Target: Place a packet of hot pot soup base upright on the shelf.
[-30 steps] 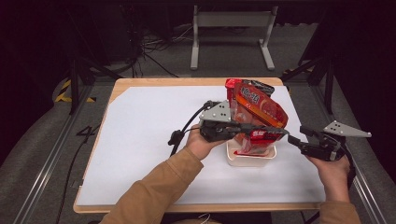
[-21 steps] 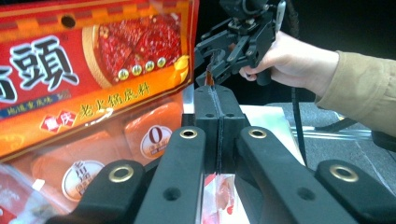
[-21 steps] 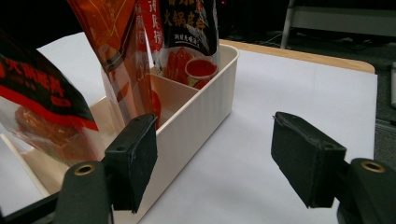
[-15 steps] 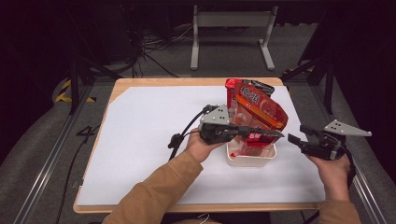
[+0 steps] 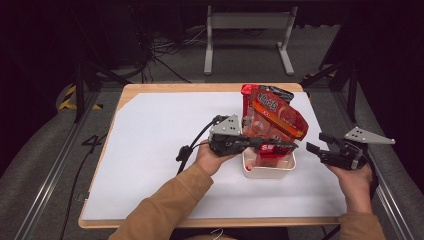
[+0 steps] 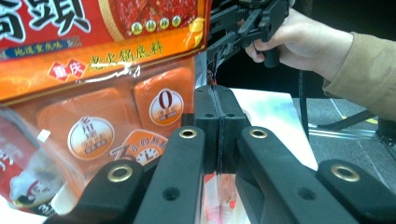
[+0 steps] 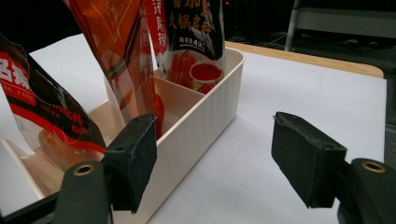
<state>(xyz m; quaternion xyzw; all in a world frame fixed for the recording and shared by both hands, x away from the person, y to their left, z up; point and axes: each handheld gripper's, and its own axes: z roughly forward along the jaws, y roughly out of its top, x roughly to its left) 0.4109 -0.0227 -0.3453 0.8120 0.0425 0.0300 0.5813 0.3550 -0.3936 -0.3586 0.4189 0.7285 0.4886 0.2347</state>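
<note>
Clamping packet (image 5: 267,150) edge, left gripper (image 5: 289,146), over bin (image 5: 269,170)

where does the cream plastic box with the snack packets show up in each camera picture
High view: cream box right of centre, under the left tongs.
Left gripper view: not identifiable behind the packets.
Right gripper view: box at centre-left, beside the left pad.
Shared landmark: orange packet, standing in it.

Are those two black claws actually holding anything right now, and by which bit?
The left gripper is shut on a red snack packet, pinching a thin edge near its top, over the white bin. The right gripper is open, holding nothing.
</note>
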